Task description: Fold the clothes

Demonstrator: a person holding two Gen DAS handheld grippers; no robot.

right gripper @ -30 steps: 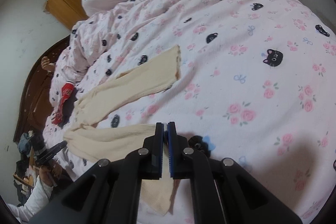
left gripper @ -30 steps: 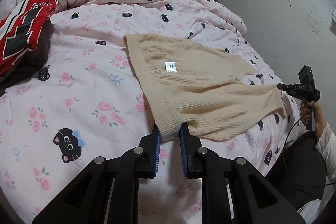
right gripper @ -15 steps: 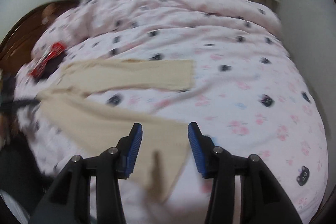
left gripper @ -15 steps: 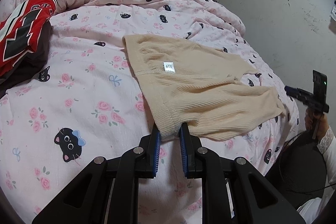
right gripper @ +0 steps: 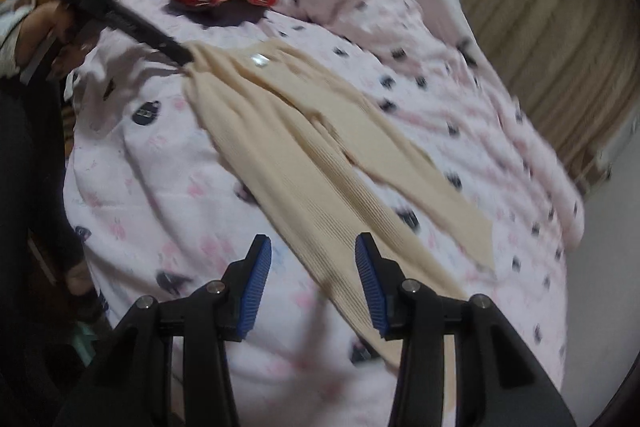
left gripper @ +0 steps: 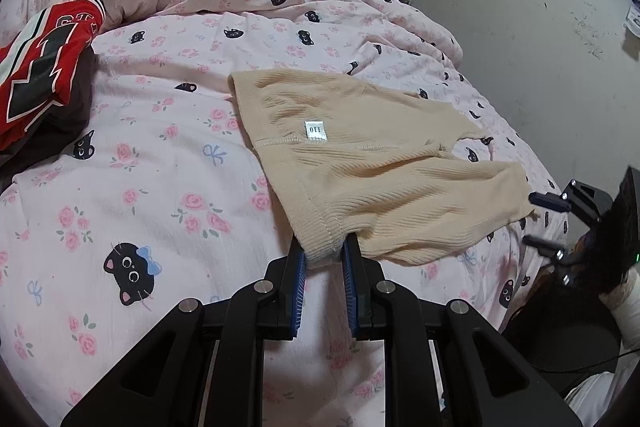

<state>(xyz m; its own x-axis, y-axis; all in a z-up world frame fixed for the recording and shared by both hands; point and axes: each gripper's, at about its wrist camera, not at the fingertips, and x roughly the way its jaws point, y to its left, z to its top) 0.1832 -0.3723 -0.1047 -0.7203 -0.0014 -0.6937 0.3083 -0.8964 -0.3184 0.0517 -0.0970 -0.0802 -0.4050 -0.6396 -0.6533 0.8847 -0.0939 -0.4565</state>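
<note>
While our left claw [left gripper: 323,250] pinches the waistband corner of the beige leggings [left gripper: 360,163], pinning that end so it can't slide, the legs lie spread flat across the pink bed [left gripper: 160,187]. Our right claw [right gripper: 313,267] hangs open over one leg, holding nothing. That view is blurred, but it seems poised for a fresh grip. A red jersey [left gripper: 40,59] waits nearby.

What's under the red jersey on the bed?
A dark garment lies beneath the red jersey, showing along its lower edge, both resting on the pink cat-print duvet. How far the dark piece reaches, and whether anything else lies under it, is covered.
</note>
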